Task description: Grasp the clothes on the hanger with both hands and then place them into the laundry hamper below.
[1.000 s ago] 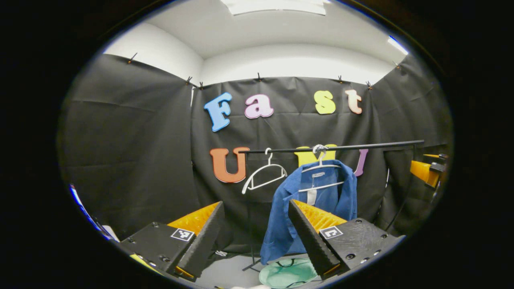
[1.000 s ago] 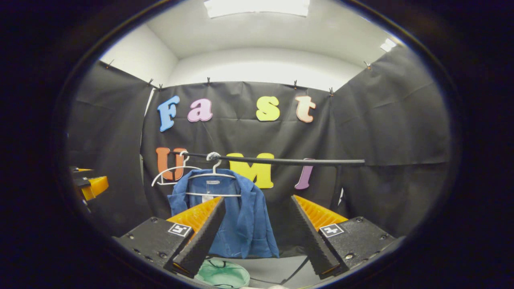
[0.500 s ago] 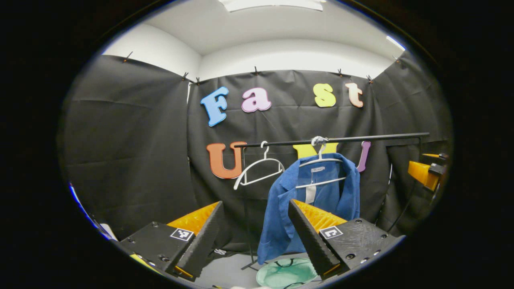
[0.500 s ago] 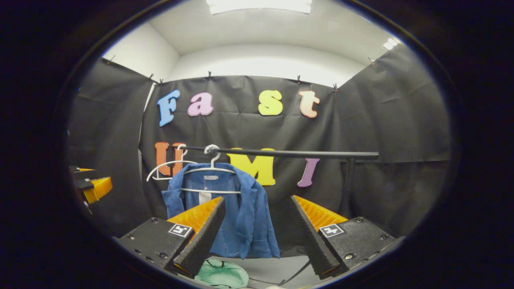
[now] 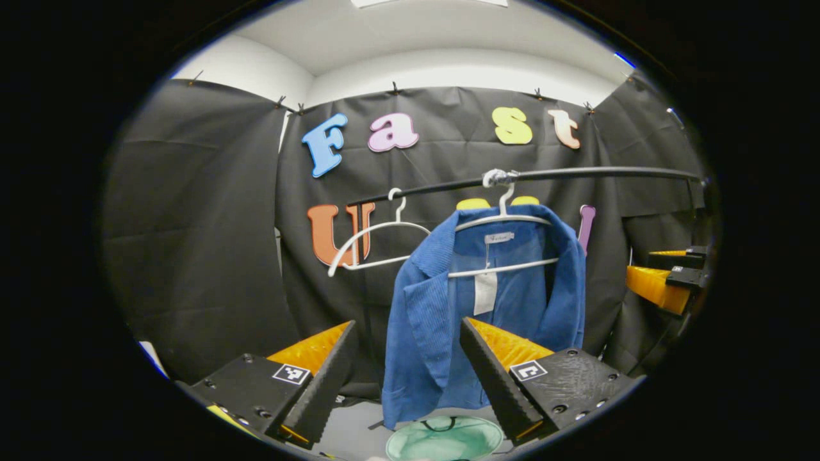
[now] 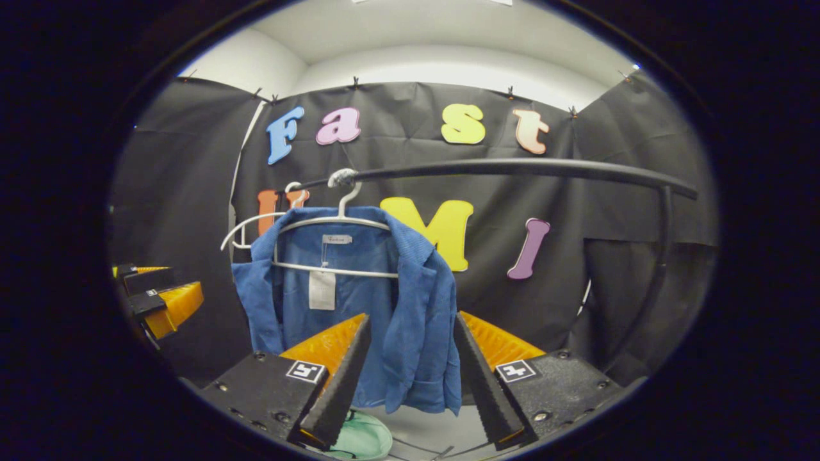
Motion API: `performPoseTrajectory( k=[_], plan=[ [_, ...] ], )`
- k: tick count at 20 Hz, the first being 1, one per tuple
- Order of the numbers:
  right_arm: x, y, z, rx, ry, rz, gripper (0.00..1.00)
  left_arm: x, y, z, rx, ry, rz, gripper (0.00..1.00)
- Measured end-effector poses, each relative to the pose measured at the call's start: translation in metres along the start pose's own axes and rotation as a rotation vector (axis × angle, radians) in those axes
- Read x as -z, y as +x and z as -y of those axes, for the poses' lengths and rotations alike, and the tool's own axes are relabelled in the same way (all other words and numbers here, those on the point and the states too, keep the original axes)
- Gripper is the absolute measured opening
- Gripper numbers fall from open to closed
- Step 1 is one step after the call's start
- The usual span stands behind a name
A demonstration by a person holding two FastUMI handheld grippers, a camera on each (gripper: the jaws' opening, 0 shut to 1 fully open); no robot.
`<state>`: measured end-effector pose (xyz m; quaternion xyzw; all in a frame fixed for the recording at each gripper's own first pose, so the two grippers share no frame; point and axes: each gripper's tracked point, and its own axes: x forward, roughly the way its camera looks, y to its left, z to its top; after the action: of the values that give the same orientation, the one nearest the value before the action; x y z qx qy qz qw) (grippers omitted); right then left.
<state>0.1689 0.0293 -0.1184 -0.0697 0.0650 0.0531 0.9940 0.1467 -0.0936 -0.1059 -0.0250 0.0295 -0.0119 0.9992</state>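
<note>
A blue jacket [image 5: 435, 301] [image 6: 410, 320] hangs on a white hanger [image 5: 503, 221] [image 6: 333, 224] from the black rail [image 5: 576, 173] [image 6: 512, 168]. Below it sits a pale green hamper [image 5: 445, 442] [image 6: 362, 437]. My left gripper [image 5: 407, 349] stands open, short of the jacket, whose left front panel shows between its fingers. My right gripper [image 6: 410, 346] is open too, with the jacket's right front panel showing between its fingers. The right gripper [image 5: 663, 282] appears at the right edge of the left gripper view, and the left gripper [image 6: 160, 298] at the left edge of the right gripper view.
An empty white hanger [image 5: 371, 240] [image 6: 246, 224] hangs on the rail to the left of the jacket. The rail's upright post [image 6: 660, 256] stands at the right. Black cloth walls close the booth on three sides, and grey floor [image 5: 352, 435] lies beneath the rack.
Both grippers have moved forward toward the rack, so the jacket and rail look bigger and higher. The right gripper's fingers have narrowed slightly; both stay open.
</note>
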Motion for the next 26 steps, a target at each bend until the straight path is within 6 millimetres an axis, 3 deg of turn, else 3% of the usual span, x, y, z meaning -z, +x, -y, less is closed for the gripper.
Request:
performPoseTrajectory(
  k=[3, 8, 14, 20, 21, 24, 25, 26],
  plan=[
    [0.018, 0.040, -0.005, -0.031, -0.003, -0.031, 0.83, 0.016, 0.033, 0.018, 0.001, 0.011, -0.003, 0.98],
    [0.020, 0.088, -0.009, -0.053, -0.028, -0.033, 0.83, 0.033, 0.081, 0.040, -0.042, -0.001, -0.030, 0.96],
    [0.021, 0.126, -0.015, -0.061, -0.050, -0.038, 0.83, 0.042, 0.123, 0.033, -0.128, 0.027, -0.058, 0.98],
    [0.032, 0.148, -0.019, -0.046, -0.030, -0.053, 0.83, 0.043, 0.145, 0.024, -0.139, 0.067, -0.067, 0.98],
    [0.033, 0.149, -0.018, -0.041, -0.024, -0.052, 0.78, 0.041, 0.145, 0.019, -0.149, 0.071, -0.065, 0.96],
    [0.032, 0.155, -0.010, -0.002, 0.000, -0.041, 0.67, 0.040, 0.147, 0.015, -0.144, 0.078, -0.069, 0.69],
    [0.033, 0.158, -0.008, 0.014, 0.005, -0.039, 0.55, 0.039, 0.147, 0.010, -0.151, 0.089, -0.069, 0.60],
    [0.035, 0.160, -0.007, 0.023, 0.008, -0.044, 0.49, 0.039, 0.146, 0.007, -0.157, 0.097, -0.069, 0.51]
  ],
)
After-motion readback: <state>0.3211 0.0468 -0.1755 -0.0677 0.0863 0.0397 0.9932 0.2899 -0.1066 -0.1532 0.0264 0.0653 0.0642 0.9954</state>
